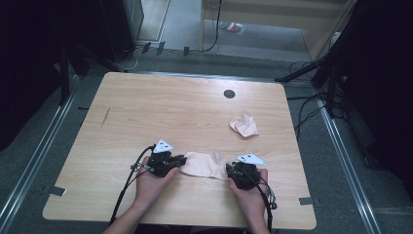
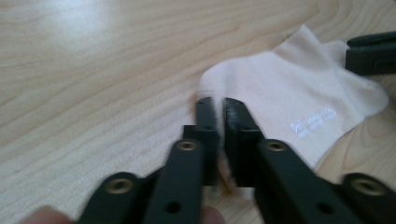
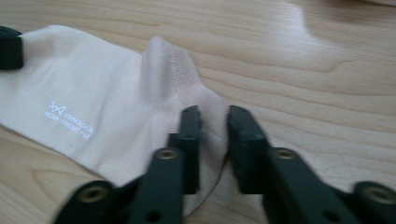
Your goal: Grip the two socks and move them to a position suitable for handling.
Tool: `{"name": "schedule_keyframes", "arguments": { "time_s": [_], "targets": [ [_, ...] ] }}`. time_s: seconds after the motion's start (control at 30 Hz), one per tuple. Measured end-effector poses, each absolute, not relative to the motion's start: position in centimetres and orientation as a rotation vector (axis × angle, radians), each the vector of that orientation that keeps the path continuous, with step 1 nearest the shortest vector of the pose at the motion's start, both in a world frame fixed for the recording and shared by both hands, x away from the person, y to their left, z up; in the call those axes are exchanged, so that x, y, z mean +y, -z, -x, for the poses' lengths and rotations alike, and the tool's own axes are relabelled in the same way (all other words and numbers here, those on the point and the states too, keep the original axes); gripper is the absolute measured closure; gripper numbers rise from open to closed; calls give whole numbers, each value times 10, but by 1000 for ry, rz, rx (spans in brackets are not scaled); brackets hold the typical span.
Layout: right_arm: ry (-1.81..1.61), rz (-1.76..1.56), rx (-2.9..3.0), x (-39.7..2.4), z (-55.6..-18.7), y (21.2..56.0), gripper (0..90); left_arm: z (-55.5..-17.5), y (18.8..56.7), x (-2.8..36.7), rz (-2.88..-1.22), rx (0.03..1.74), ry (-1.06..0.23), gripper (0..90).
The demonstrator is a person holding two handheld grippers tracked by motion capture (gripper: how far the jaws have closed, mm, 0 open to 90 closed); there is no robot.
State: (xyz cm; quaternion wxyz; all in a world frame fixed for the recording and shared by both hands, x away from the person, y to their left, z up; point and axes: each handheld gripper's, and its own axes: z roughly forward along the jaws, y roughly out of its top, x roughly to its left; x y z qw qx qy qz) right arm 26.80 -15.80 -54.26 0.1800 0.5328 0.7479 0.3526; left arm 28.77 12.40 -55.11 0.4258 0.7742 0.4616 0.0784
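While both tongs, L (image 1: 181, 159) & R (image 1: 229, 170), pinch the sock (image 1: 204, 164), it lies flat on the wood table (image 1: 146, 112), grey floor (image 1: 336, 161) around.

Table (image 1: 146, 107): pale wood, visible grain, smooth with soft sheen where light falls. Flat sock (image 1: 204, 165), near centre: thin pale-peach knit cloth, matt, ribbed at cuff (small white printed logo on side). Crumpled sock (image 1: 244, 125), farther right: same soft matt cloth. Left gripper (image 2: 217, 105) and right gripper (image 3: 212, 112): black matt plastic-looking jaws, brass-coloured metal rivets with dull shine. Floor (image 1: 321, 146) around table: grey, rough, carpet-like.
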Motion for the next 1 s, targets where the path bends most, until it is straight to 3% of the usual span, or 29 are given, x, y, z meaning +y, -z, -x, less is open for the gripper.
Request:
{"name": "schedule_keyframes", "arguments": {
  "time_s": [0.1,0.33,0.6,0.67,0.7,0.73,0.8,0.83,1.0],
  "targets": [
    [-1039,-1484,2135,-153,-266,540,856,-282,546,131,-1929,1128,-214,893],
    [-1213,-1446,2150,-141,-255,519,867,-252,529,177,-1877,1130,-258,898],
    [-1222,-1382,2247,-124,-244,520,884,-221,528,222,-1920,1144,-287,900],
    [-1246,-1381,2268,-120,-245,523,881,-223,534,225,-1922,1130,-177,900],
    [-1262,-1362,2283,-117,-245,525,872,-222,538,224,-1927,1117,-185,898],
    [-1273,-1338,2308,-114,-245,526,838,-222,541,223,-1918,1119,-209,880],
    [-1271,-1313,2318,-109,-245,530,656,-225,544,224,-1876,1134,-202,669],
    [-1262,-1309,2318,-108,-245,530,636,-225,544,224,-1863,1126,-192,607],
    [-1292,-1328,2226,-122,-250,527,541,-228,542,230,-1794,1099,-248,525]
  ]
}}
